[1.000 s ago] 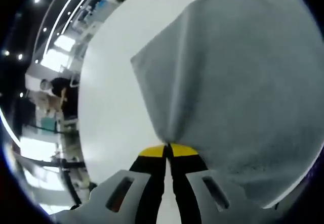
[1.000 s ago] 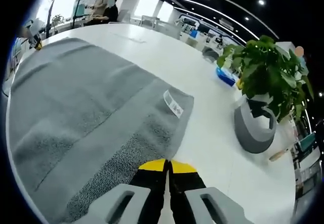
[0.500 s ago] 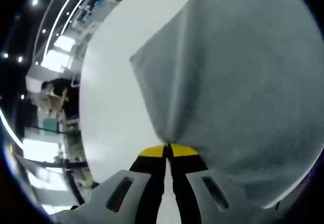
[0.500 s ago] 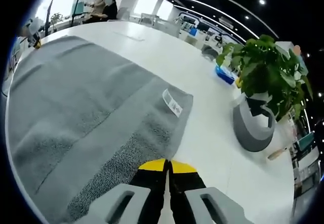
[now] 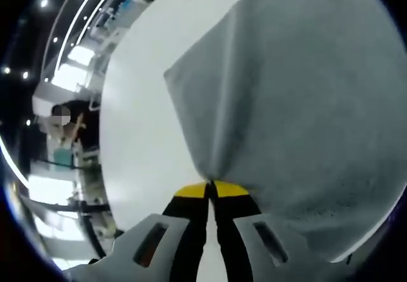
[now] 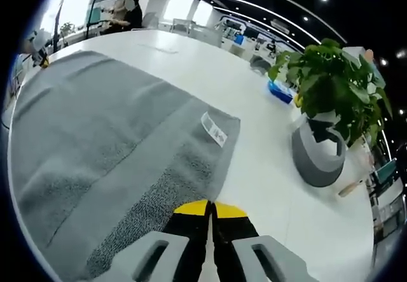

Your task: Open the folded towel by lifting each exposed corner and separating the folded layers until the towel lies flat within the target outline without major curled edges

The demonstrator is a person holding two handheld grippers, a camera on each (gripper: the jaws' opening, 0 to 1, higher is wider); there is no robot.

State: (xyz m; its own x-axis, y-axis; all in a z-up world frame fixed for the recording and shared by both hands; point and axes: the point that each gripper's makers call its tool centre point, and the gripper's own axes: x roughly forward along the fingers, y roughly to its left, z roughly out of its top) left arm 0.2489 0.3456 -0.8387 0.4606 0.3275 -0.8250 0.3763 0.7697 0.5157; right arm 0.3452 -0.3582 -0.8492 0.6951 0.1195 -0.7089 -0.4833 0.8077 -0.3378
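A grey towel (image 6: 108, 135) lies spread on the white table (image 6: 267, 186), with a darker textured band along its near edge and a white label (image 6: 213, 129) by its right corner. My right gripper (image 6: 208, 204) is shut on the towel's near edge. Far off at the upper left, the left gripper (image 6: 39, 45) holds the towel's other end. In the left gripper view the towel (image 5: 305, 104) is lifted and gathers in folds down to my left gripper (image 5: 210, 183), which is shut on its corner.
A leafy plant (image 6: 331, 84) in a grey pot (image 6: 318, 158) stands on the table to the right of the towel, with a blue item (image 6: 280, 91) behind it. People (image 6: 124, 11) are at the table's far end. Bare tabletop (image 5: 140, 135) lies left of the lifted towel.
The right gripper view has drifted slightly. The towel and both grips look the same.
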